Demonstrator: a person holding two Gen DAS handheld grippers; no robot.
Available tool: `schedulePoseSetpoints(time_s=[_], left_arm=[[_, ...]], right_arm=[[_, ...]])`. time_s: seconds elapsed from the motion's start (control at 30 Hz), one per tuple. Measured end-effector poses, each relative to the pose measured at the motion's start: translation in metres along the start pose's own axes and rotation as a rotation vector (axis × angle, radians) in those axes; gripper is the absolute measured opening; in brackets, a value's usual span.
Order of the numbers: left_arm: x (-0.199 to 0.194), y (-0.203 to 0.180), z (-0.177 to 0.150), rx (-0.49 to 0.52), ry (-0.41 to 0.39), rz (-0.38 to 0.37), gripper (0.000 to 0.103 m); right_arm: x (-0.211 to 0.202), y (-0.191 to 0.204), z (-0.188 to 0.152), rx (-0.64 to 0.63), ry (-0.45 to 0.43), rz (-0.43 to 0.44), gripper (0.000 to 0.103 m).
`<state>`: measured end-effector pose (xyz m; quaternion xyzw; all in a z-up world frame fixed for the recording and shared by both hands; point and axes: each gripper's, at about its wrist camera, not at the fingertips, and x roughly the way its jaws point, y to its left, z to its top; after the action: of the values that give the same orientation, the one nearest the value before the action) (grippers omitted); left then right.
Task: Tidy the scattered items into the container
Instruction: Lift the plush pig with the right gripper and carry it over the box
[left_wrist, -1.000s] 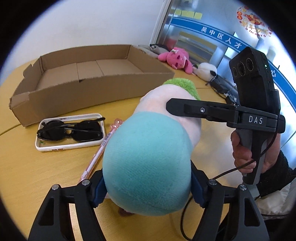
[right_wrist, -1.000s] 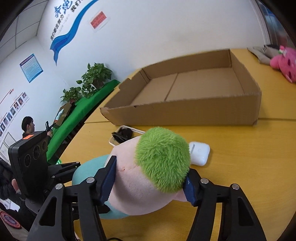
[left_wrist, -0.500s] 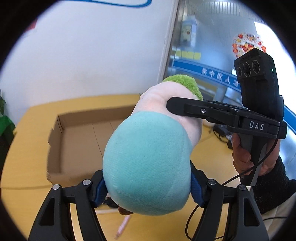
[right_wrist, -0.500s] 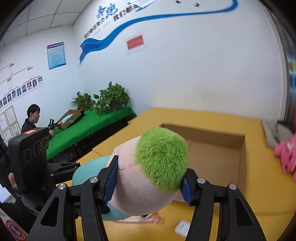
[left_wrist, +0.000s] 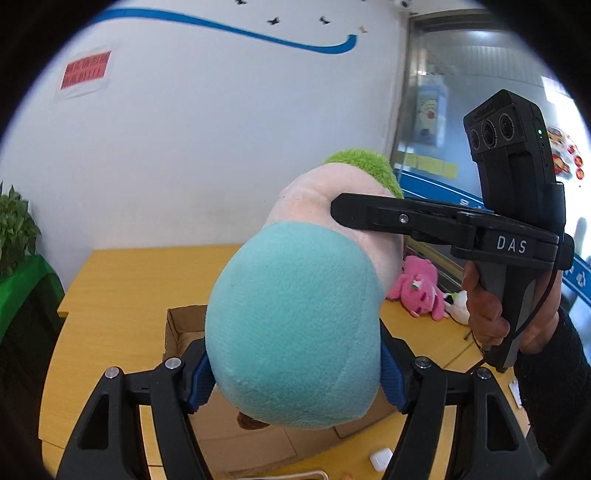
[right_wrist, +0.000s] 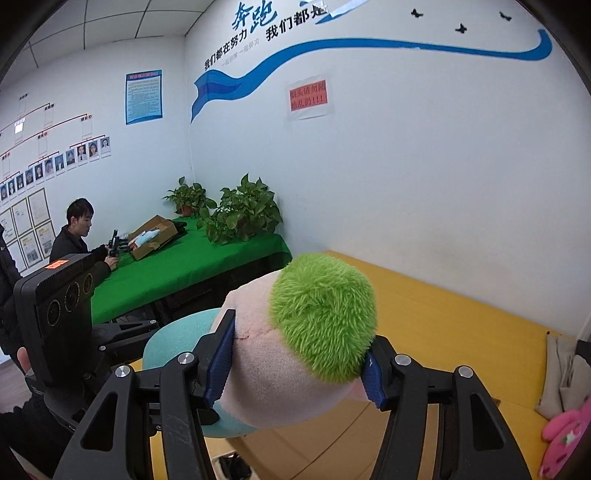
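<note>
The left gripper (left_wrist: 295, 373) has its jaws clamped on the teal end of the plush toy (left_wrist: 295, 332). The toy is held in the air above the yellow bench (left_wrist: 122, 295) and the cardboard box (left_wrist: 181, 328). The right gripper (right_wrist: 299, 363) has its jaws clamped on the toy's green-tufted pink end.

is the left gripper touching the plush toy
Touching: in the left wrist view the left gripper's blue pads press both sides of the plush toy's teal end.
</note>
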<state>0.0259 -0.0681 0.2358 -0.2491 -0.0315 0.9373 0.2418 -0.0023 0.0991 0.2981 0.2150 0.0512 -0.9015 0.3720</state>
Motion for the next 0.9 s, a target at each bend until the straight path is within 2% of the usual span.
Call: schedulePoseSetpoints(time_s=[0.27,0.37,0.63,0.9], left_arm=[[0.076,0.061,0.002,-0.145,0.103,0.036,0.072],[0.103,0.087,-0.011,-0.202,0.146,0.046,0.072],[0.178,0.137,-0.062,-0.39,0.265,0.084,0.072],[0.206,0.157,-0.104,-0.488,0.334,0.171,0.072]], right_arm=[[0.109,-0.058,0.003,0.068,0.084,0.062,0.064],[0.153,-0.079,-0.004,0.096,0.124,0.082,0.064],[0.253,-0.128,-0.057,0.174,0.226,0.148,0.064],[0.314,-0.153,-0.101,0.209,0.286,0.216,0.064]])
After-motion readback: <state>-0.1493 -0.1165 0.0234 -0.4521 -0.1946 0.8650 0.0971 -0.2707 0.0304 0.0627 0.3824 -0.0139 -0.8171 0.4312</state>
